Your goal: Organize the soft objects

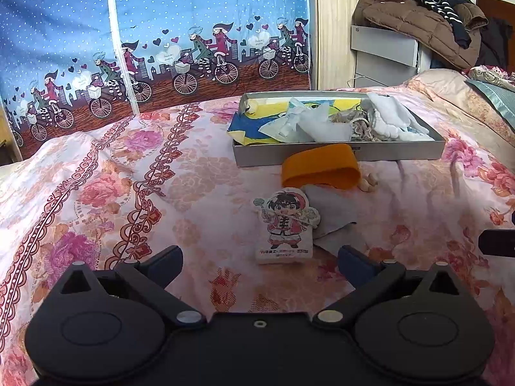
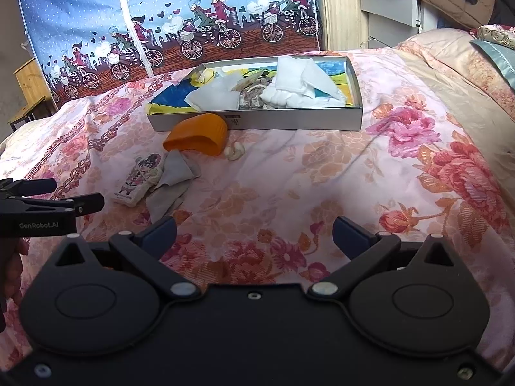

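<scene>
Both jaws spread, holding nothing. Left gripper (image 1: 260,262) sits near the doll (image 1: 285,225), which overlaps the grey cloth (image 1: 334,212), so it'd probably snag both.

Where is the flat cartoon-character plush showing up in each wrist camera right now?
Left wrist view: the flat cartoon-character plush stands low centre, just ahead of the open left gripper, overlapping a grey cloth.
Right wrist view: it lies left of centre, tilted, beside the same grey cloth, well left of the open right gripper.
Shared landmark: the orange curved soft piece against the grey tray's front wall.
</scene>
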{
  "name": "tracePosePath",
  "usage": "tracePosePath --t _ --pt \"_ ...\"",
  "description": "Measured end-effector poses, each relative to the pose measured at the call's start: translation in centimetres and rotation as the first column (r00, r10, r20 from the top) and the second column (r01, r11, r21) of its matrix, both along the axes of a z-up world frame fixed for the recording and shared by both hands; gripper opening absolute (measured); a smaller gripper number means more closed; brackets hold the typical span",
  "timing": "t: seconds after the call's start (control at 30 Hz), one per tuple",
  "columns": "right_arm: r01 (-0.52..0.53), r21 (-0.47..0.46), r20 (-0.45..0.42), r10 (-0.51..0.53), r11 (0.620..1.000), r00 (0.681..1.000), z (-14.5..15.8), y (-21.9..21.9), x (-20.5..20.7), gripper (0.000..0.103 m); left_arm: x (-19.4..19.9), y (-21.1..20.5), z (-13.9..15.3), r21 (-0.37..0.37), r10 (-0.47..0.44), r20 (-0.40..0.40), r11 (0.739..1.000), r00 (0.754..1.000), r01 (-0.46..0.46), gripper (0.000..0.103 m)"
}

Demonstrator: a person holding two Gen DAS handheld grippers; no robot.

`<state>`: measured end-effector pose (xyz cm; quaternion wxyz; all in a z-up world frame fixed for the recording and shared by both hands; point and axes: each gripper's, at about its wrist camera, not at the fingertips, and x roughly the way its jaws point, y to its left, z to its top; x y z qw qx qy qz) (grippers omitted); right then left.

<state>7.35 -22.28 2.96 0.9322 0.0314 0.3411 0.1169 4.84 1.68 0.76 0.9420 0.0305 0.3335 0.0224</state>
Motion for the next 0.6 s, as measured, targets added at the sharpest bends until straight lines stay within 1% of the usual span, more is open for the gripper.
tracePosePath --t 0.27,0.6 --pt "-0.006 0.001 -0.004 0.006 1.0 1.0 -0.2 0.4 0.4 0.103 0.2 0.5 -0.2 -0.001 0.006 -0.006 1.0 1.0 -0.006 0.102" --pt "-0.021 -0.007 -0.012 0.021 1.0 1.0 -1.1 0.9 1.5 0.103 0.8 1.1 -1.0 0.001 0.004 -0.013 1.0 1.0 -0.004 0.102"
